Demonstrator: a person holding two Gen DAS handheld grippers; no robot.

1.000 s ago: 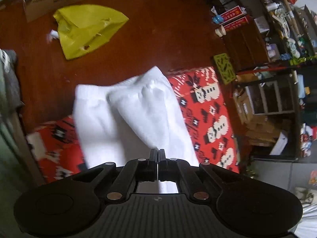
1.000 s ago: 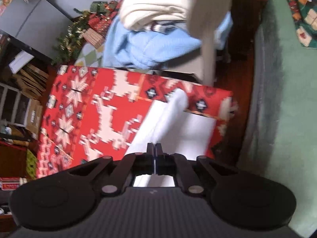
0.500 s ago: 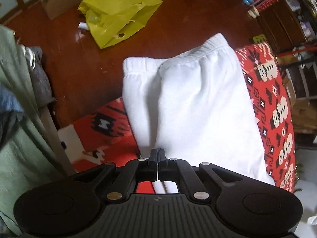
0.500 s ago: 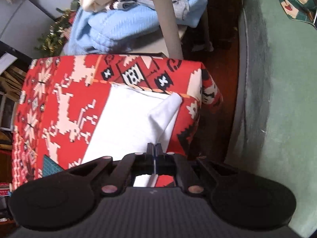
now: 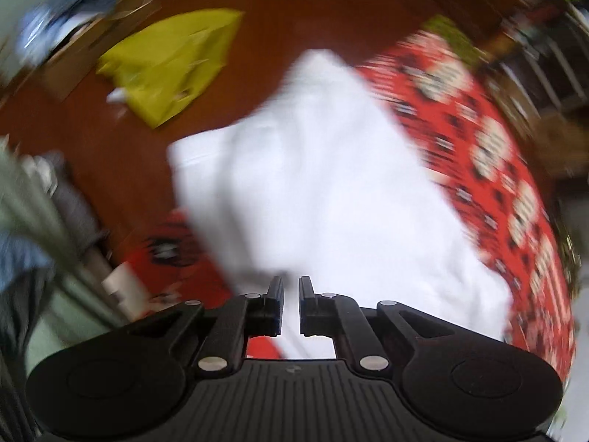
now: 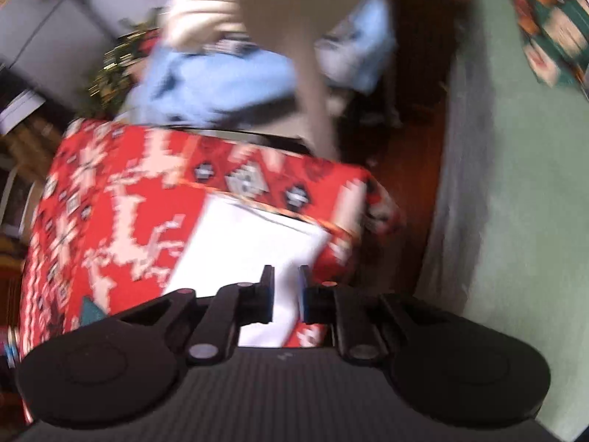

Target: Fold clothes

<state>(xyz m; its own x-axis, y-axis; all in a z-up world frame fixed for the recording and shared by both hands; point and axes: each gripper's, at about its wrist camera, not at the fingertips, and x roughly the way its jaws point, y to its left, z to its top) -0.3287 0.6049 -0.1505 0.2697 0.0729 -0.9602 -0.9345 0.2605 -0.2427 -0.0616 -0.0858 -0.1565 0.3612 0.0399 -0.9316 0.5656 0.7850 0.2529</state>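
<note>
Both of your grippers have their jaws parted by a narrow gap, with nothing clamped between them. Under your left gripper (image 5: 291, 304) the white garment (image 5: 331, 191) lies in a flat, roughly rectangular bundle on the red patterned cloth (image 5: 497, 154), reaching from the fingertips out toward 11 o'clock, where its far corner hangs over the dark wooden floor (image 5: 324, 14). Your right gripper (image 6: 282, 293) sees the same white garment (image 6: 254, 243) from the other side: a neat straight edge runs close to the cloth's far border, at about 12 o'clock from the fingertips.

Judging by that shape, you have most of this piece done. The layers look stacked and the outline is square, though heavy blur in both views keeps you from reading the creases or telling how many folds sit in it. What seems left for this piece is little: perhaps a smoothing pass or a nudge to bring the overhanging corner fully onto the cloth.

More work waits beyond it. At 12 o'clock in the right view a heap of light blue and cream clothes (image 6: 217, 77) sits unfolded, just past the cloth's far edge. A yellow bag (image 5: 173, 62) lies on the floor at 10 o'clock in the left view.
</note>
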